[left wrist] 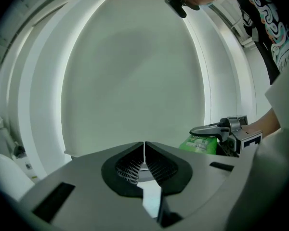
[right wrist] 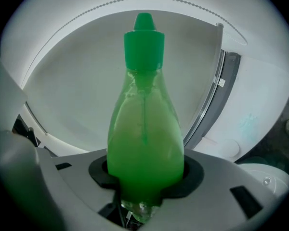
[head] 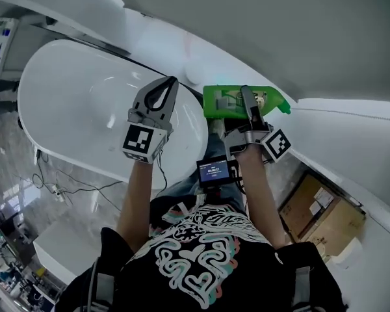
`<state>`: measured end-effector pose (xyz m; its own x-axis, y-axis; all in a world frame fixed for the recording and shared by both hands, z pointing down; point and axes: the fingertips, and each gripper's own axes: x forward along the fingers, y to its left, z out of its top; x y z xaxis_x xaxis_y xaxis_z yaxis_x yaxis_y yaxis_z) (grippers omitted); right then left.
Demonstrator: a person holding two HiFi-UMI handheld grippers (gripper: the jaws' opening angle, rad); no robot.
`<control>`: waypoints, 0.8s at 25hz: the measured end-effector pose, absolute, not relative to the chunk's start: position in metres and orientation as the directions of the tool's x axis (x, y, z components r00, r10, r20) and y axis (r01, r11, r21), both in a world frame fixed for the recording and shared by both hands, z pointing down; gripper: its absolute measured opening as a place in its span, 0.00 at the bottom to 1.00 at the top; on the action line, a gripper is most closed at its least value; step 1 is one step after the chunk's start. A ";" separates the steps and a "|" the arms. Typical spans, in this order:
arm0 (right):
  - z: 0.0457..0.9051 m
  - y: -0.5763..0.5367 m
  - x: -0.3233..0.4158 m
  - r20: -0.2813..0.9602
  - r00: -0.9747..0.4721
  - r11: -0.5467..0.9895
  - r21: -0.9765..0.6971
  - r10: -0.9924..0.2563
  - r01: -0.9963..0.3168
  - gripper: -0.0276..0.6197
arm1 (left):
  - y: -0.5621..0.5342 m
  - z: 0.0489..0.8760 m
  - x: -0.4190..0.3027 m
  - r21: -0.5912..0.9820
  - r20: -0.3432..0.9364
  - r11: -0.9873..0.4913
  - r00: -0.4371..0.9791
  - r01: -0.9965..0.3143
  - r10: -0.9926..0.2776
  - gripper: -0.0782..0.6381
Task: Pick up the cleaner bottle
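At the right edge of the white oval bathtub, our right gripper pinches the rounded lower body of the translucent green plastic cleaner bottle, its cap pointing right. Our left gripper hovers left of it over the tub, jaws pressed together on nothing. We judge the smooth, bulging bottle could slide or pivot in that grip if the wrist rolls or jerks, and fall into the tub.

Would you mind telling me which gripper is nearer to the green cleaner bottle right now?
Right. The right gripper is clamped on the cleaner bottle, jaws around its body. The left gripper is shut, empty, and apart from it, over the white bathtub.
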<state>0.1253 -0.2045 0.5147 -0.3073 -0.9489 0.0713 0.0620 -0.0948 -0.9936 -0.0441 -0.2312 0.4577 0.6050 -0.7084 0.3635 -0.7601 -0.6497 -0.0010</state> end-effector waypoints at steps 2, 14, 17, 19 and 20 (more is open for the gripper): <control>0.515 -0.203 0.126 0.073 -0.307 -0.093 -0.994 -0.949 0.054 0.37 | -0.226 0.455 -0.050 -0.007 0.364 -0.649 0.603 -0.761 -0.710 0.14; 0.516 -0.205 0.122 0.025 -0.338 -0.057 -0.995 -0.941 0.084 0.37 | -0.219 0.464 -0.060 -0.035 0.335 -0.586 0.543 -0.810 -0.770 0.14; 0.506 -0.208 0.118 0.013 -0.357 -0.044 -0.996 -0.934 0.079 0.37 | -0.223 0.454 -0.064 -0.034 0.310 -0.572 0.536 -0.819 -0.785 0.14; 0.502 -0.207 0.118 0.014 -0.361 -0.039 -0.997 -0.932 0.064 0.37 | -0.224 0.448 -0.065 -0.036 0.294 -0.569 0.535 -0.822 -0.792 0.14; 0.500 -0.206 0.118 0.014 -0.361 -0.038 -0.997 -0.932 0.060 0.37 | -0.223 0.445 -0.067 -0.036 0.288 -0.566 0.534 -0.823 -0.795 0.14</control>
<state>0.1179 -0.2061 0.4995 -0.3613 -0.9323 0.0143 0.0599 -0.0385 -0.9975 -0.0668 -0.2234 0.4453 0.5340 -0.7949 0.2882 -0.8234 -0.5663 -0.0363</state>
